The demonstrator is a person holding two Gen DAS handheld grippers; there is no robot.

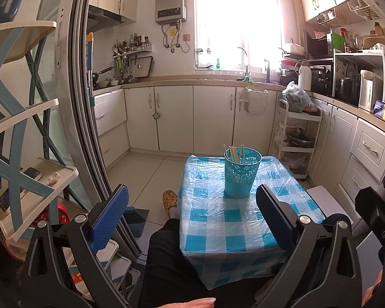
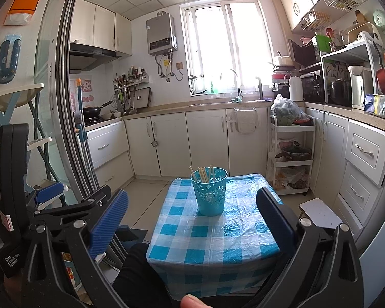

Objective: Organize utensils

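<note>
Nearest the lens in the left wrist view, the left gripper (image 1: pixel 192 220) spreads its fingers (image 1: pixel 110 218) wide apart with nothing between them, the blue ribbed pad at 8 o'clock and the dark pad at 4 o'clock. Between them lies the small counter (image 1: pixel 218 231) under a blue-and-white checked plastic cover, and the person's dark-trousered leg (image 1: pixel 166 256) runs beside its left edge down to a yellow patterned slipper (image 1: pixel 170 200) on the tiled floor. Toward the far end of the counter, at about 12 o'clock from the gap in the fingers, stands an upright turquoise perforated holder (image 1: pixel 240 173); a bundle of pale chopsticks (image 1: pixel 234 152) leans inside it, tips poking above the rim. In the right wrist view the right gripper (image 2: pixel 192 220) is likewise wide open and holds nothing, hanging well short of the holder (image 2: pixel 210 192), which sits at 12 o'clock ahead with the chopsticks (image 2: pixel 204 174) in it. The left gripper's body (image 2: pixel 10 192) shows at 9 o'clock in that view. At 3 o'clock, a white three-tier cart (image 2: pixel 291 154) carries a plastic bag and a pot beside the cabinets.
</note>
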